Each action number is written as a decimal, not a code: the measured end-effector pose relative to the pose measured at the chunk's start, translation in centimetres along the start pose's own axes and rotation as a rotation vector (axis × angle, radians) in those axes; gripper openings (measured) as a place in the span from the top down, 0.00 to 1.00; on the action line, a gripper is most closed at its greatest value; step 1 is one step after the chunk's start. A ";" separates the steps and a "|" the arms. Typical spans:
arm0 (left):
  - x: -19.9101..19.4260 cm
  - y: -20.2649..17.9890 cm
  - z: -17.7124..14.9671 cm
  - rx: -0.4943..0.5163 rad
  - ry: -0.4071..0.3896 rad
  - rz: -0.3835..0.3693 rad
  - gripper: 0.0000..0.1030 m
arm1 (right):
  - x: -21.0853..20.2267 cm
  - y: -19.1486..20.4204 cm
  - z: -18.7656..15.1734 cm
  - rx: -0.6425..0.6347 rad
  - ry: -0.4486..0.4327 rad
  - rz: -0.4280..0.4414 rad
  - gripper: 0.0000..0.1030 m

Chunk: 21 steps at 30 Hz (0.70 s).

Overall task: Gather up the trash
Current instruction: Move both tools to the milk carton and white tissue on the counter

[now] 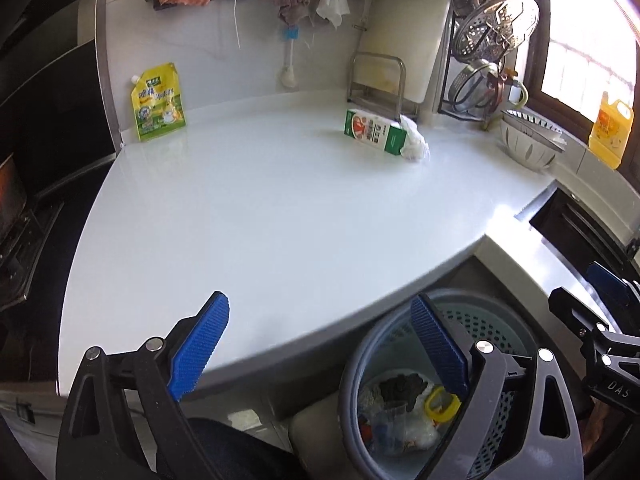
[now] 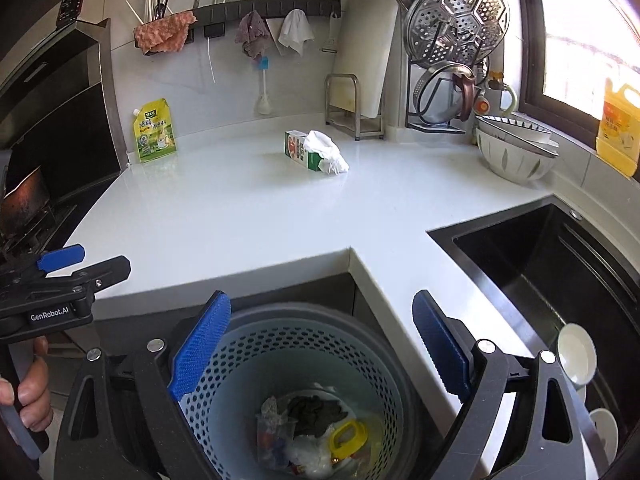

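Note:
A green and white carton (image 1: 373, 130) lies on its side on the white counter (image 1: 260, 216) with a crumpled white tissue (image 1: 416, 142) against it; both show in the right wrist view, carton (image 2: 300, 151), tissue (image 2: 326, 150). A perforated blue-grey trash basket (image 2: 304, 360) below the counter edge holds wrappers and scraps; it also shows in the left wrist view (image 1: 492, 320). My left gripper (image 1: 320, 344) is open and empty over the counter's front edge. My right gripper (image 2: 320, 344) is open and empty above the basket.
A yellow-green pouch (image 1: 158, 102) leans on the back wall. A black sink (image 2: 560, 264) with white bowls lies right. Stacked bowls (image 2: 516, 148), a metal rack (image 2: 352, 108), pot lids (image 2: 456, 24) and a yellow bottle (image 2: 618, 128) line the back right. The stove (image 2: 28, 208) is left.

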<state>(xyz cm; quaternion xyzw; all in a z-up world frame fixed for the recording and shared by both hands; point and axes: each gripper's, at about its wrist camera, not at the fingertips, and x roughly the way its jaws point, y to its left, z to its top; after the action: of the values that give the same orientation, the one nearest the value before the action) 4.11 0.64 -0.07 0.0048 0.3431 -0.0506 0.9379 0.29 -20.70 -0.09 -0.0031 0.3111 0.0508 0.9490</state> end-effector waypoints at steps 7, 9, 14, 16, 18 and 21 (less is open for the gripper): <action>3.7 -0.2 7.0 0.000 -0.071 0.019 0.06 | 6.5 -2.1 7.2 -0.011 -0.023 0.028 0.14; 5.1 -0.3 8.5 0.001 -0.083 0.033 0.06 | 8.7 -2.5 9.2 -0.019 -0.019 0.039 0.14; 8.7 -0.6 11.3 -0.006 -0.078 0.043 0.06 | 14.3 -3.0 12.8 -0.041 0.009 0.033 0.14; 10.1 -0.7 12.0 -0.003 -0.073 0.049 0.06 | 16.7 -2.9 13.6 -0.064 0.041 0.030 0.14; 11.4 -0.7 12.5 -0.001 -0.062 0.052 0.06 | 18.7 -2.7 14.3 -0.094 0.067 0.028 0.14; 13.0 -0.6 12.9 -0.007 -0.045 0.050 0.06 | 21.0 -2.2 15.1 -0.134 0.096 0.018 0.15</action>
<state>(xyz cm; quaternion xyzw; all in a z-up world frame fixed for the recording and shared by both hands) 22.23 -1.74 1.47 0.0090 0.3218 -0.0259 0.9464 26.27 -20.38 -0.41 -0.0662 0.3524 0.0800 0.9301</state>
